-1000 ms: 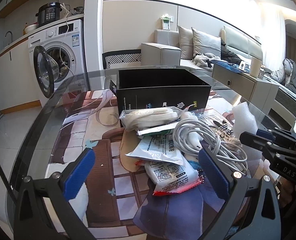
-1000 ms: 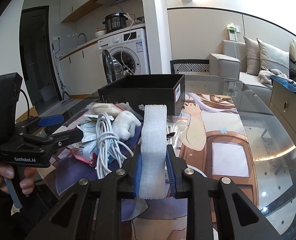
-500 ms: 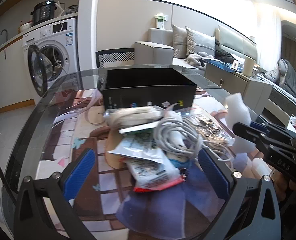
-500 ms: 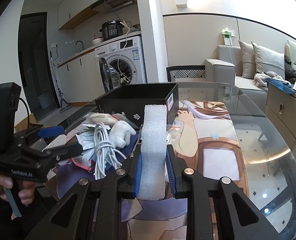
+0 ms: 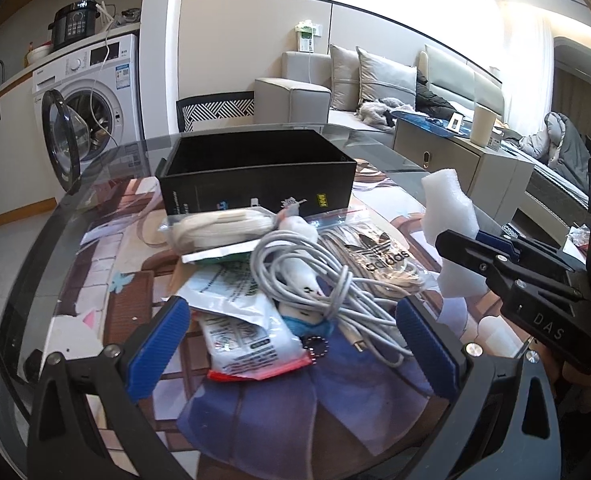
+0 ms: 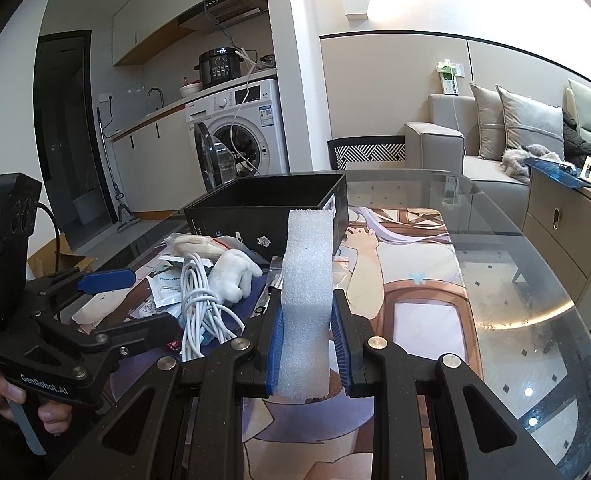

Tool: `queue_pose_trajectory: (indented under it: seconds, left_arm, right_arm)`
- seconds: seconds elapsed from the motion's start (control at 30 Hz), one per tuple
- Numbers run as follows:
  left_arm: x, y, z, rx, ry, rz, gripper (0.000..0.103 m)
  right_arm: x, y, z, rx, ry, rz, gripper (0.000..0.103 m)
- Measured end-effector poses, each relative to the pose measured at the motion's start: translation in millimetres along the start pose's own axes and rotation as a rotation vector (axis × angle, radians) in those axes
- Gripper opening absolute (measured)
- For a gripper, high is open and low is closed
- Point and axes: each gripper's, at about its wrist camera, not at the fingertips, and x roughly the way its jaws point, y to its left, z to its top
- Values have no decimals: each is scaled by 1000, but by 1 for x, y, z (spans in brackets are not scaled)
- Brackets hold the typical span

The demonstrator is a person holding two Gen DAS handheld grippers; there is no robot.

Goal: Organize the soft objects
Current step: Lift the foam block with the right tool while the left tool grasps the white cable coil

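Note:
My right gripper is shut on an upright white foam block and holds it above the table, short of the open black box. The block also shows in the left wrist view. My left gripper is open and empty, hovering over a pile: a coiled white cable, a white plush toy, a bagged white cloth and sealed packets. The box stands behind the pile.
The glass table has a printed mat under it. A clear branded bag lies right of the cable. A washing machine, a chair and a sofa stand beyond the far edge.
My right gripper has risen with the foam block still in it. My left gripper has shifted slightly over the pile and stays open.

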Motion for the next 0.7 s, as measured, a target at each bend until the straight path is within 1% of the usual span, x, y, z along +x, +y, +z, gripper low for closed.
queue_pose_trajectory:
  seconds: [0.13,0.37,0.43,0.47,0.53,0.6,0.63,0.7]
  left_arm:
    - [3,-6,3,-7,4,-7,103]
    - [23,-21,7,22,35,-3,101]
    - [30,-26,8,39,45,8,96]
    - [33,-27,8,43,51,11,92]
    - [35,-28,9,46,53,16,89]
    - [36,-28,10,44,56,12,78]
    - [36,-27,10,41,55,12,76]
    - [34,-25,10,35,51,2,66]
  right_arm:
    - [-2,-3,1,12,-5,0,22]
    - [-5,-9,3,34,-14,-12,22]
    - [-6,-11,3,37,-15,-17,22]
    - [-6,-10,3,38,-15,-19,22]
    - [-6,-11,3,41,-16,-21,22]
    - [-6,-11,3,41,-15,-22,22]
    - [-6,-11,3,40,-14,-23,22]
    - [-5,-10,3,36,-13,-24,22]
